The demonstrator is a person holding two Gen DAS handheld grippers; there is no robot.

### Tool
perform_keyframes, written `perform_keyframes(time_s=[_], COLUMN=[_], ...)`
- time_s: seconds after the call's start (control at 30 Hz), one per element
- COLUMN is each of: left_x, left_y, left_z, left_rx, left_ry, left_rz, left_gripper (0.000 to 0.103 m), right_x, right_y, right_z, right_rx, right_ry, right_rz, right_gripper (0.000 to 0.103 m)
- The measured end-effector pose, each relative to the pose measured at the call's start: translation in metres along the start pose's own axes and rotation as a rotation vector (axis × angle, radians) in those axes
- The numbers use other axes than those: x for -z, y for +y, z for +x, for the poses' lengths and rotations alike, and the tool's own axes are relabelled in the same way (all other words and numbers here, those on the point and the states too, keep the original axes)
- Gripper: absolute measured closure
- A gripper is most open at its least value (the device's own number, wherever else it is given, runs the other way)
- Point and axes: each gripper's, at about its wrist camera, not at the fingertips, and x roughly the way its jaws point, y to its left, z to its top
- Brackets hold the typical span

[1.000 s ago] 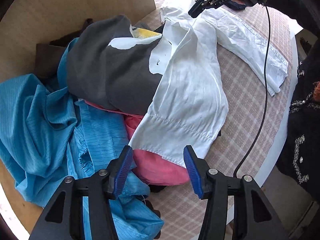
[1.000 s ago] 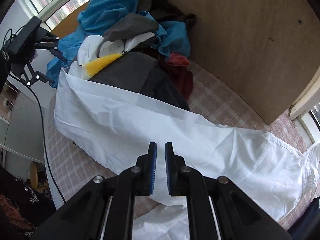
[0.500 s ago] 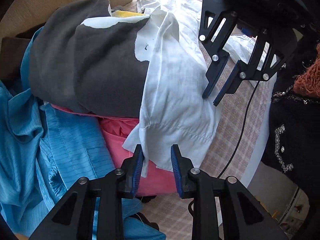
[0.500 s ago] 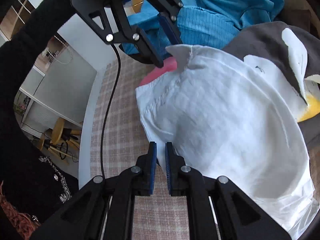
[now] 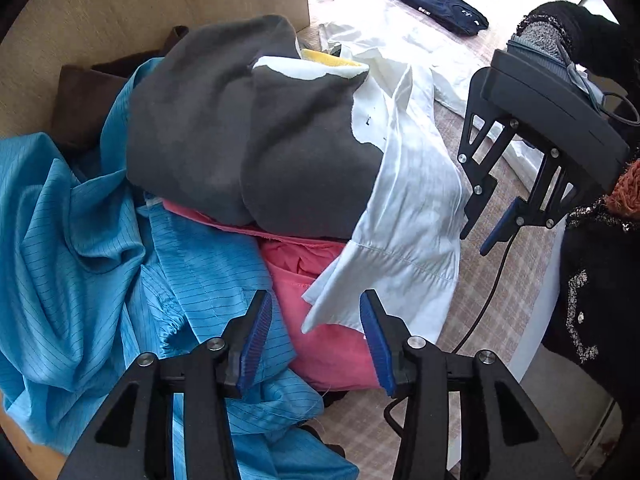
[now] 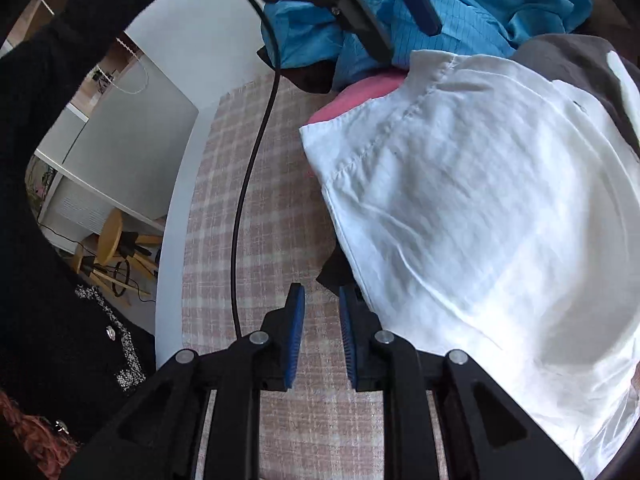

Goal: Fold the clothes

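A white shirt sleeve (image 5: 404, 216) drapes off a clothes pile onto the checked tablecloth (image 5: 516, 280), its cuff (image 5: 384, 276) nearest me. My left gripper (image 5: 316, 340) points down at the cuff with its jaws opening; the cuff's corner hangs between the blue pads, which do not press it. My right gripper (image 5: 476, 240) hovers just right of the sleeve. In the right wrist view its jaws (image 6: 322, 328) are opening over bare cloth, with the sleeve's edge (image 6: 460, 220) right beside the right pad. The left gripper (image 6: 408, 44) shows above the cuff there.
The pile holds a grey sweatshirt (image 5: 248, 136), blue garments (image 5: 80, 248) and a pink one (image 5: 320, 344), against a wooden board (image 5: 160, 0). A folded navy garment (image 5: 436, 4) lies far back. A black cable (image 6: 252, 168) crosses the cloth. The table edge (image 6: 176, 208) and a black sleeve (image 6: 60, 80) are left.
The left jaws narrowed around the cuff, then widened again. The right gripper swung from the shirt's far end to beside the cuff, and its pads have parted a little.
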Motion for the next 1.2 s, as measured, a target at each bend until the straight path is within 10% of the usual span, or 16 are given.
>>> perform_keyframes(time_s=[0.13, 0.33, 0.77, 0.93, 1.2], left_x=[-0.002, -0.015, -0.010, -0.001, -0.006], left_y=[-0.013, 0.002, -0.010, -0.026, -0.020], left_z=[-0.004, 0.015, 0.023, 0.049, 0.019], left_rx=[0.005, 0.064, 0.204, 0.251, 0.145], left_ry=[-0.007, 0.034, 0.053, 0.160, -0.074], left_rz=[0.059, 0.025, 0.085, 0.107, -0.249], left_gripper=[0.056, 0.052, 0.037, 0.070, 0.092], right_x=[-0.018, 0.003, 0.011, 0.038, 0.125], right_y=[-0.008, -0.001, -0.009, -0.026, -0.117], right_z=[-0.024, 0.049, -0.024, -0.044, -0.129], right_rx=[0.052, 0.049, 0.129, 0.167, 0.353], right_ry=[-0.184, 0.101, -0.069, -0.070, -0.180], right_rz=[0.054, 0.033, 0.094, 0.150, 0.461], right_gripper=[0.080, 0.076, 0.076, 0.076, 0.076])
